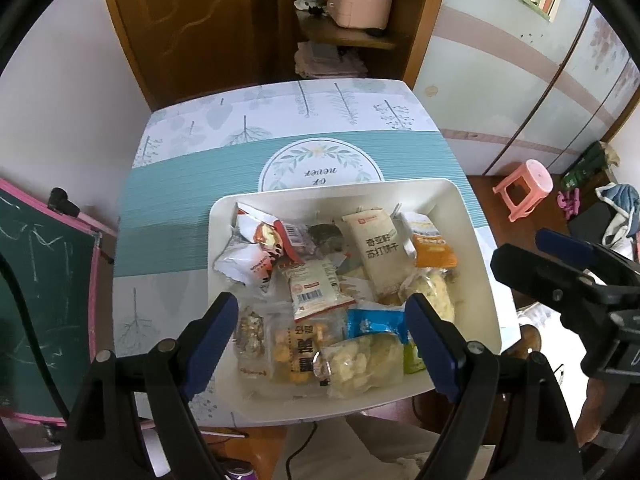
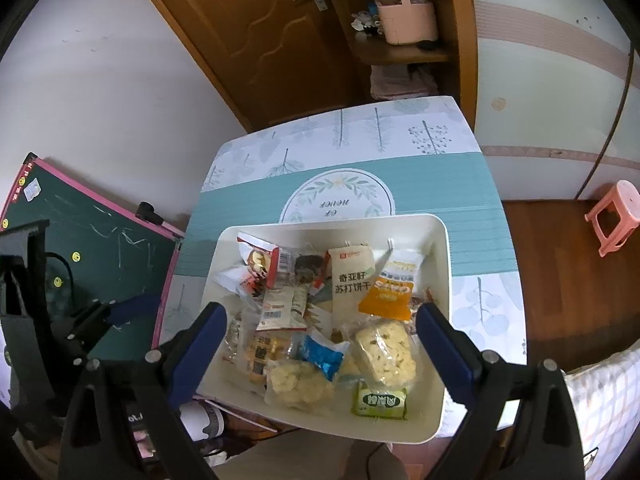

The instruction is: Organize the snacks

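Observation:
A white rectangular bin (image 1: 476,248) (image 2: 442,248) sits at the near edge of a small table and holds several wrapped snacks in a loose pile. Among them are a cream cracker packet (image 1: 378,256) (image 2: 352,284), an orange packet (image 1: 432,244) (image 2: 390,292), a blue packet (image 1: 372,322) (image 2: 322,354), a green packet (image 2: 380,402) and a clear bag of pale puffs (image 1: 362,362) (image 2: 386,352). My left gripper (image 1: 322,344) hovers open over the bin's near half, empty. My right gripper (image 2: 320,354) is open and empty above the bin too; it also shows at the right of the left wrist view (image 1: 560,256).
The table (image 1: 168,216) (image 2: 480,220) has a teal and white leaf-print cover. A green chalkboard with a pink frame (image 1: 44,280) (image 2: 92,248) leans at the left. A pink stool (image 1: 524,188) (image 2: 614,216) stands on the floor at the right. A wooden door and shelf stand behind.

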`<state>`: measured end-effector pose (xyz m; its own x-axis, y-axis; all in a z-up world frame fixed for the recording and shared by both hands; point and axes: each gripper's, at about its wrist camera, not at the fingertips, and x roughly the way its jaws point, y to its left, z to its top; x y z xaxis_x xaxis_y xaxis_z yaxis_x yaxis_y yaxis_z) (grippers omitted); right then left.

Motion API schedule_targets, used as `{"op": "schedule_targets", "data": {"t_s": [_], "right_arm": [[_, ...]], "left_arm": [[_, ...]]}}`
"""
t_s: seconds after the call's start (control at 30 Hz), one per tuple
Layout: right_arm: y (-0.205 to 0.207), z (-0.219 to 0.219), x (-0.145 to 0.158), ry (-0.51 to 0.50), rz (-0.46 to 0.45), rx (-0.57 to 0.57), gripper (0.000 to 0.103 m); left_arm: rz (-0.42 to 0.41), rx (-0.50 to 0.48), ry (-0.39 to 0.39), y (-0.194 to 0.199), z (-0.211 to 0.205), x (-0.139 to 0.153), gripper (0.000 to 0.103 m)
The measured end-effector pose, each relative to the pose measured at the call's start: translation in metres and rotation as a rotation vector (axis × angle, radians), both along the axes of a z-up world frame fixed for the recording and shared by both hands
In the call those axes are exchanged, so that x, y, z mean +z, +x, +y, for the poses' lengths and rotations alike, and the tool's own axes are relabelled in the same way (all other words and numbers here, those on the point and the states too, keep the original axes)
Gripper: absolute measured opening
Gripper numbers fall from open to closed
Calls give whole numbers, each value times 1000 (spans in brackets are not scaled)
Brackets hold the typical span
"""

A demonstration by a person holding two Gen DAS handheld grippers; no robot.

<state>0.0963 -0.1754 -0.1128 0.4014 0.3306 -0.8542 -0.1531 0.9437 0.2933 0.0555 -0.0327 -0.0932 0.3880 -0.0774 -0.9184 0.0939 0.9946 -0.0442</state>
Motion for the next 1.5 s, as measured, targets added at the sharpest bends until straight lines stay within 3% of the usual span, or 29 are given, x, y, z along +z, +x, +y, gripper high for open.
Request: {"op": "schedule_targets", "data": {"t_s": [0.37, 0.67, 0.9, 1.5], "right_arm": [[-10, 0, 18, -26, -70, -13, 96], [-22, 4, 49, -42, -174, -23, 96], [-31, 4, 66, -73, -249, -48, 96], [-31, 7, 63, -84, -217, -43, 96]], "left_arm": [[-67, 49, 47, -5, 3, 21, 90], [-141, 96, -7, -12, 8, 49, 92], [-183, 122, -2, -19, 9, 62, 93], [-198, 150, 5, -21, 15, 66, 94]]}}
